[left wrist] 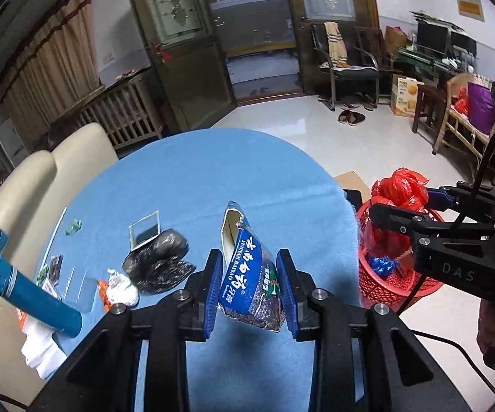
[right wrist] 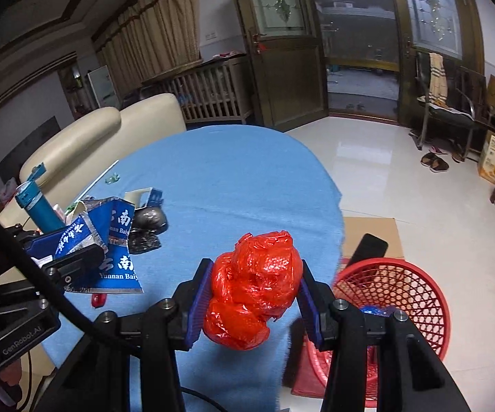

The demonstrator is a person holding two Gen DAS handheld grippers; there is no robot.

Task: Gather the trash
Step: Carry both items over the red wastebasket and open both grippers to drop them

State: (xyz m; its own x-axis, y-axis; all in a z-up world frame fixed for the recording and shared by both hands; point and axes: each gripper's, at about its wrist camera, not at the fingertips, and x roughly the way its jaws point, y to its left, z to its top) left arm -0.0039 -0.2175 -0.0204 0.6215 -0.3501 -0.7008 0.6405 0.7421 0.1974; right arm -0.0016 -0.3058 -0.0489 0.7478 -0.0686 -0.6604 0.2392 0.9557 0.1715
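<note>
The left gripper [left wrist: 249, 283] is clamped on a torn blue toothpaste box [left wrist: 247, 274], its blue pads pressing the flattened carton from both sides so that it hangs above the blue surface [left wrist: 213, 178], the ragged open end pointing away from the camera. The right gripper [right wrist: 252, 297] is closed on a crumpled red plastic bag [right wrist: 252, 285], a knotted wad held between its pads above the right edge of the surface. Just beside that edge, on the floor, stands a red mesh basket [right wrist: 409, 292] with a bit of blue foil wrapper [left wrist: 379, 264] lying inside it; in the left wrist view the red bag sits directly over the basket. Left on the surface are a crumpled black plastic bag [left wrist: 160, 262], a small white-framed card [left wrist: 144, 230] touching it, a white tissue wad [left wrist: 120, 286], a green scrap [left wrist: 73, 226] and a tall blue bottle [left wrist: 31, 292] with its flip cap open. A cream sofa [left wrist: 41, 178] borders the far left side of the surface.
</note>
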